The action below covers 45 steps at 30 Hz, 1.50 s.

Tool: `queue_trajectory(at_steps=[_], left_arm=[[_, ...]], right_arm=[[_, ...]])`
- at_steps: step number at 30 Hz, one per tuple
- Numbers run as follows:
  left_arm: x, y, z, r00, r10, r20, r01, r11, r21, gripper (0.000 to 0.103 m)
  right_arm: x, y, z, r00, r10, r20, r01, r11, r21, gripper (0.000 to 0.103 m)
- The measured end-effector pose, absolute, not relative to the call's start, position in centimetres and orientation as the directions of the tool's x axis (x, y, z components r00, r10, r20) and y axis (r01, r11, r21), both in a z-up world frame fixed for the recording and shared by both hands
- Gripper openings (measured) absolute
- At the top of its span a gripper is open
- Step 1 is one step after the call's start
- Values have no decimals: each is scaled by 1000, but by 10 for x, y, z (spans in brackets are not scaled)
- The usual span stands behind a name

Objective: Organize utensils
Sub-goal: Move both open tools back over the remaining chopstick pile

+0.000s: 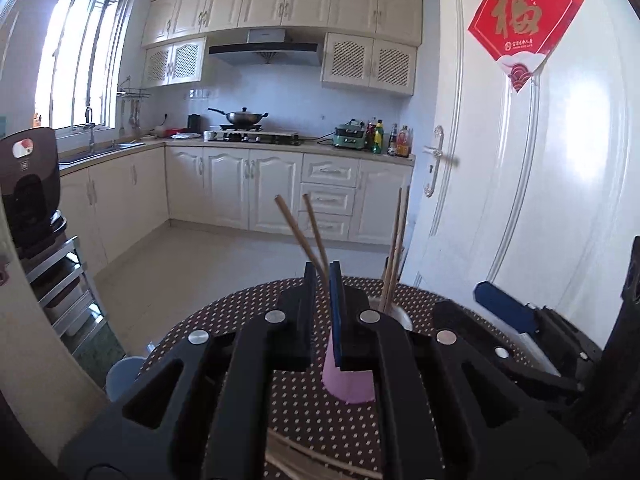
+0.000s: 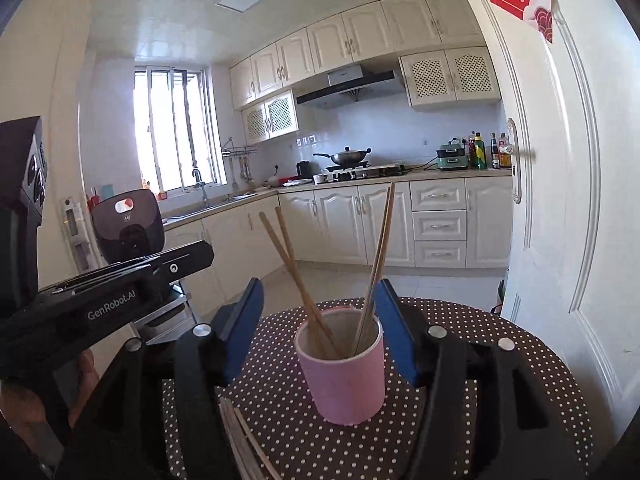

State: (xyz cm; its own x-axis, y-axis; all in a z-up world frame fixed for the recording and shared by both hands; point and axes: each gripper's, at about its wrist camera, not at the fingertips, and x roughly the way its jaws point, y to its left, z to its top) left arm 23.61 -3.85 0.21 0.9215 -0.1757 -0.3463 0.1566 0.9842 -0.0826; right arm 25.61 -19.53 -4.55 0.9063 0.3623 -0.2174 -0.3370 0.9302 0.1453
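Table: a round table [image 2: 500, 360] with a brown cloth full of small white dots. The far edge curves in front of the kitchen floor.

Cup: a pink paper cup [image 2: 344, 376] with a white inside stands upright near the middle of the table.

Sticks in the cup: four thin wooden chopsticks stand in the cup. Two chopsticks [image 2: 294, 272] lean to the left. Two other chopsticks [image 2: 380, 256] lean to the right.

Sticks on the table: a small bunch of loose chopsticks [image 2: 240, 440] lies flat near the close edge of the table.

Left gripper: the black left gripper [image 1: 322, 284] has its fingers nearly together around the two left-leaning chopsticks. I cannot tell if it really squeezes them. From its own camera, the cup sits behind and under its fingers.

Right gripper: the black right gripper [image 2: 320, 332] with blue pads is wide open. One finger is on each side of the cup, and neither touches it.

Room: a bright kitchen with cream cabinets [image 2: 360, 220] low and high along the walls. A wok [image 2: 346, 156] sits on the stove under a range hood [image 2: 348, 84]. Sun comes through a barred window [image 2: 172, 132] above the sink [image 2: 236, 198]. Bottles [image 2: 484, 152] stand at the right end of the counter.

Door: a white door [image 1: 540, 180] stands at the right, with a red paper sign [image 1: 524, 24] on it.
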Motion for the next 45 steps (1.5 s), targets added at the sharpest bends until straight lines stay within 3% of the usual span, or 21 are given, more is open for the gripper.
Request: queue_trajectory(at_steps=[1,3,4,5,14,26,30,34,39,45], left_arm=[[233,-37,2,919,-175,-353,155,984,-84,14],[224,-33,-1,916,-164,-367,141,986,-88,35],[219,-31,-2,917,-158,-367,134,987,-91,56],[213,-29,-2,921,-153,-359,127,987,-94,57],[191,-19,-22,875,-136,-465,102,990,-99,57],[206,-11,-87,624,-186,-759,50,979,-199,57],[214,-13,-109,539,-205,-817,22,973,-230,57],[222,-14,-128,471,-237,-850,-9,962,-273,57],[231,-15,-146,418,-250,-873,-49,954,-296,45],[234,-21,-147,422,-203,-883,-58,967,-249,32]], right_arm=[[252,-195,-46,905,361,-224,-336,931,142,61],[245,-195,-48,904,357,-236,-332,933,137,62],[242,-196,-49,902,354,-248,-330,934,137,64],[241,-196,-50,899,350,-264,-325,936,136,64],[230,-196,-68,861,357,-363,-325,934,147,66],[237,-186,-103,738,374,-561,-348,924,157,66],[241,-184,-114,696,370,-616,-349,923,160,66],[242,-183,-123,658,366,-658,-361,920,151,57],[244,-182,-130,618,369,-694,-377,914,150,47],[247,-180,-138,583,376,-720,-397,905,150,42]])
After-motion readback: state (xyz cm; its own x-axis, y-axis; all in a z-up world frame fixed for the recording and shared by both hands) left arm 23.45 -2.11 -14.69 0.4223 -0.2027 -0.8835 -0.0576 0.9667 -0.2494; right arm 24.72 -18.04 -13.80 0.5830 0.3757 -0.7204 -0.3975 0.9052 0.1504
